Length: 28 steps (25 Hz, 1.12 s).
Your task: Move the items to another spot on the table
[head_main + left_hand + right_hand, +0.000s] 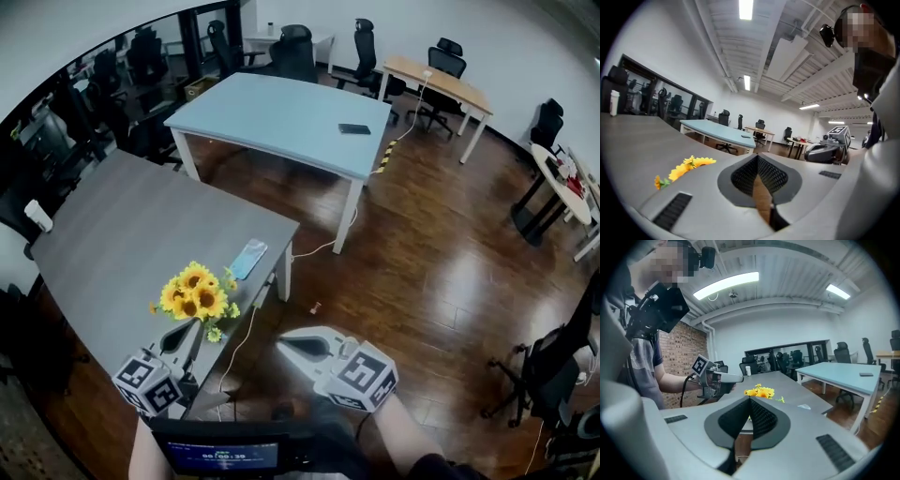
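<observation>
Sunflowers (pixel 195 295), a yellow bunch, lie on the grey table (pixel 112 244) close to the edge that faces the person, and a light-blue face mask (pixel 248 258) lies near them along the same edge, toward the table's right corner. Left gripper (pixel 190 326) is at that edge just beside the sunflowers without touching them; its jaws are closed with nothing between them. Right gripper (pixel 284 342) is off the table, over the wooden floor (pixel 422 262) beside that edge, its jaws likewise closed and empty.
</observation>
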Available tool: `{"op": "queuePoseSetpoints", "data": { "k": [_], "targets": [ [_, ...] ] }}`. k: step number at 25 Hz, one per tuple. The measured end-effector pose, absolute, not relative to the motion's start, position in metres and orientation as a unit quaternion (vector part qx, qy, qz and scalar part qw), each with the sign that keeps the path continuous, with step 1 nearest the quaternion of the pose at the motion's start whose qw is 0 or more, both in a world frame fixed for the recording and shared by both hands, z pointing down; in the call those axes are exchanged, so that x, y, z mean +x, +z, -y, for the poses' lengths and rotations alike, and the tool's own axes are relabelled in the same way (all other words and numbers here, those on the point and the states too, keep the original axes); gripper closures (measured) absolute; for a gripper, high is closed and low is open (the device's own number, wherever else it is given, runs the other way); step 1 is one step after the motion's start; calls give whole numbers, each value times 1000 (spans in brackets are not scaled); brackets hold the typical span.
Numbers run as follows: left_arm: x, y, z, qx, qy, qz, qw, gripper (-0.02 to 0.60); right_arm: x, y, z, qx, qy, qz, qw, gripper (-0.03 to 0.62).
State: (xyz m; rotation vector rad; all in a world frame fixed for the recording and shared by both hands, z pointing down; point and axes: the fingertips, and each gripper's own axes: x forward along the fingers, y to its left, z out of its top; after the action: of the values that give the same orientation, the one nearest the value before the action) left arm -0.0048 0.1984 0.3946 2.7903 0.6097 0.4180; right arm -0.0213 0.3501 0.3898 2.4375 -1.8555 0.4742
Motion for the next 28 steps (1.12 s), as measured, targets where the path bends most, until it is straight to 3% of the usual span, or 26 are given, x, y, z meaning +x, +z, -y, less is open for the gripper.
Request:
{"op": "queuePoseSetpoints", "data": {
  "k": [9,15,28],
  "targets": [
    [12,394,-192,980,162,-70,89,570,37,396,-346,705,152,693,-2,614],
    [-13,413,-182,978,189,26,79,571,59,421,-342,657,172,734,0,614],
    [-77,491,-147,944,244,171,140,569,72,495,-292,585,214,777,86,562]
  ]
}}
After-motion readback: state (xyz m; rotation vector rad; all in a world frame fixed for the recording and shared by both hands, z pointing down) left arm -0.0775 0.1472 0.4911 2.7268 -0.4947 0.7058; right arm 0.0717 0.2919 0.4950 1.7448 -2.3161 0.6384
